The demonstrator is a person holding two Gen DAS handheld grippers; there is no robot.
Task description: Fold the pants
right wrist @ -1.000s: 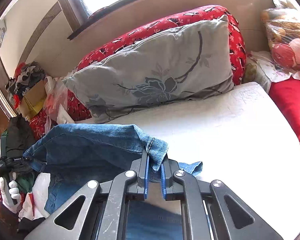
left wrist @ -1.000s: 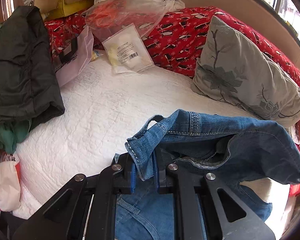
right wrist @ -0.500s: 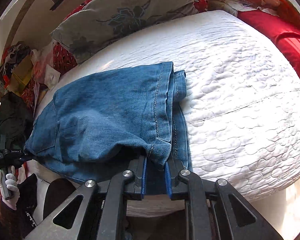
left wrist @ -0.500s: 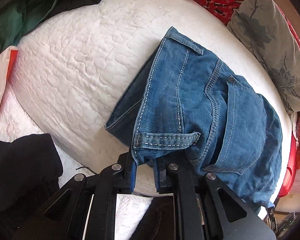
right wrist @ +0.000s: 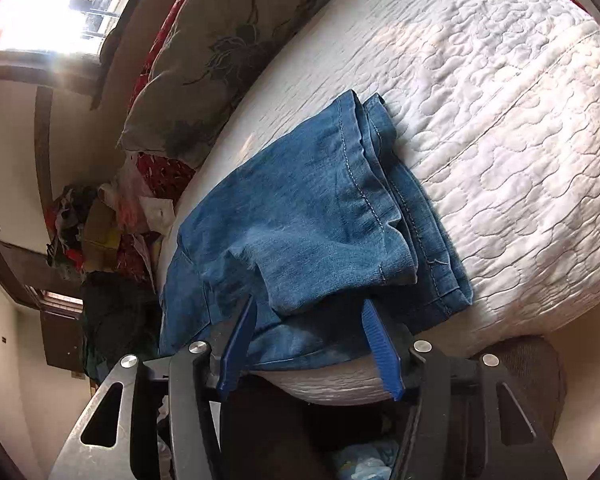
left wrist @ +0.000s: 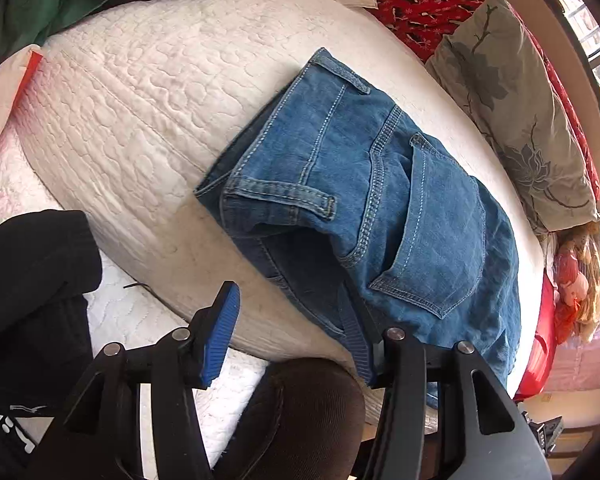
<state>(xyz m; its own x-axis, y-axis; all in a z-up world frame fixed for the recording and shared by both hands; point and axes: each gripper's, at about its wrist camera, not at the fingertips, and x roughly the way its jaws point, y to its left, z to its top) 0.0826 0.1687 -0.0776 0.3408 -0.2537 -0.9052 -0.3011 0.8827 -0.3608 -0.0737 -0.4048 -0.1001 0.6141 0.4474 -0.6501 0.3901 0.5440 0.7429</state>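
On the white quilted bed [left wrist: 132,120], the folded jeans [left wrist: 380,208] lie flat near the front edge, released by left tongs [left wrist: 288,344] and right tongs [right wrist: 312,344], whose jaws have just been opening; the denim looks soft, moderately heavy, best gripped at hems.

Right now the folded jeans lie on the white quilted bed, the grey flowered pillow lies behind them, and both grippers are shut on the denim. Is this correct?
Not quite. Both grippers are open: the left gripper and right gripper have just been opening and no longer pinch the jeans, as each wrist view shows. The white quilted bed and grey flowered pillow are as you say.
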